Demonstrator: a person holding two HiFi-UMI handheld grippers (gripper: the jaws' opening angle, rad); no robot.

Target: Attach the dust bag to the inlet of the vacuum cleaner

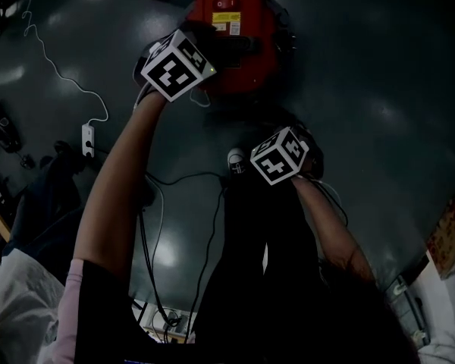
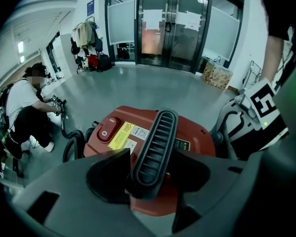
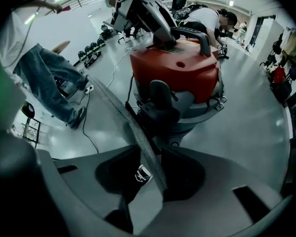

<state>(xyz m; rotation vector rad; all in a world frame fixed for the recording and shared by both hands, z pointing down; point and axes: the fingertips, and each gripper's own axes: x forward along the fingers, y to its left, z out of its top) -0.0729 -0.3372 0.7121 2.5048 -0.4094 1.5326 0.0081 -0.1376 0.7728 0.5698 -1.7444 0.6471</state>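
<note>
The red vacuum cleaner (image 1: 235, 44) stands on the dark floor at the top of the head view. My left gripper (image 2: 153, 177) is shut on its black ribbed handle (image 2: 155, 147), across the red lid (image 2: 192, 137). Below it in the head view, my right gripper (image 1: 284, 158) points steeply down; its fingertips are hidden under the marker cube. In the right gripper view a thin grey dust bag (image 3: 123, 117), seen edge-on, runs between the jaws of the right gripper (image 3: 150, 174), which are shut on it. The bag's edge lies just in front of the black inlet fitting (image 3: 158, 107) on the vacuum's side (image 3: 177, 73).
A black hose (image 2: 71, 142) curls left of the vacuum, where a person (image 2: 24, 112) crouches. Cables and a white power strip (image 1: 88, 139) lie on the floor at left. Someone's jeans-clad legs (image 3: 44, 78) stand near. Glass doors (image 2: 172, 23) are behind.
</note>
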